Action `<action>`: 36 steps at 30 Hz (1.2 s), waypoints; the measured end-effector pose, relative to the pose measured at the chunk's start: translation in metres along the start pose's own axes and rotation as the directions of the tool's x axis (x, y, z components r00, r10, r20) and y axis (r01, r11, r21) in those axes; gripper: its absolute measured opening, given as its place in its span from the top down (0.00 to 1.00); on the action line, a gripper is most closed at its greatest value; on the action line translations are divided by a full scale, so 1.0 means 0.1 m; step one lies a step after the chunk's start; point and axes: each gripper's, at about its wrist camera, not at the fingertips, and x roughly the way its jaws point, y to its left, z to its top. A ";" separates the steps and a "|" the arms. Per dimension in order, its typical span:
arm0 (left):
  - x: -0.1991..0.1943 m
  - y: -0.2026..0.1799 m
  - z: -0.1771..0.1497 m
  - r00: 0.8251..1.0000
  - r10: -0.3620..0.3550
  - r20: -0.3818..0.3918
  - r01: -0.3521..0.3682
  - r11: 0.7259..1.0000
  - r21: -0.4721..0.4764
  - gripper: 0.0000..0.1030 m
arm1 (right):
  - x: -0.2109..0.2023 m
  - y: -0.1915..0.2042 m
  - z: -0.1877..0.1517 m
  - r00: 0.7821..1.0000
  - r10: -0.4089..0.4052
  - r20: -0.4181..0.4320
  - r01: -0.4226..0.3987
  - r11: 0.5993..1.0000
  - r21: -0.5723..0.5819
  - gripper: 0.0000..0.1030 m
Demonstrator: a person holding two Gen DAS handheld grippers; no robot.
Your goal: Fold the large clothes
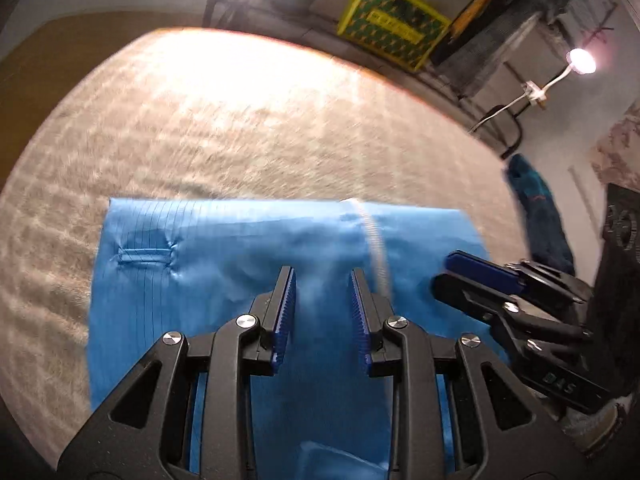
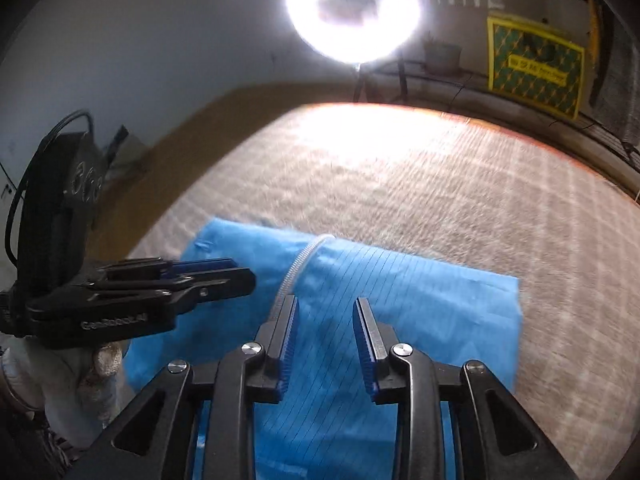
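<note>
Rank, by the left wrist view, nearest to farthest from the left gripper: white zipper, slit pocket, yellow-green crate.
From the left gripper:
1. White zipper, just right of the fingers, on the blue garment.
2. Slit pocket, farther left on the garment.
3. Yellow-green crate, beyond the table's far edge.

1. My left wrist camera sits just behind the left gripper (image 1: 323,312), looking forward and down, close over the blue garment (image 1: 240,248).
2. My right wrist camera does likewise behind the right gripper (image 2: 326,340).
3. Both views share the garment, its white zipper (image 1: 374,240), the beige carpet (image 1: 240,120) and the ring light (image 2: 352,8); each shows the other gripper.
</note>
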 end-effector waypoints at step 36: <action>-0.87 1.08 -1.24 0.986 0.163 0.047 -0.163 0.987 0.007 0.79 | -0.90 -0.68 -1.30 0.982 -0.148 -0.114 0.157 0.985 0.077 0.75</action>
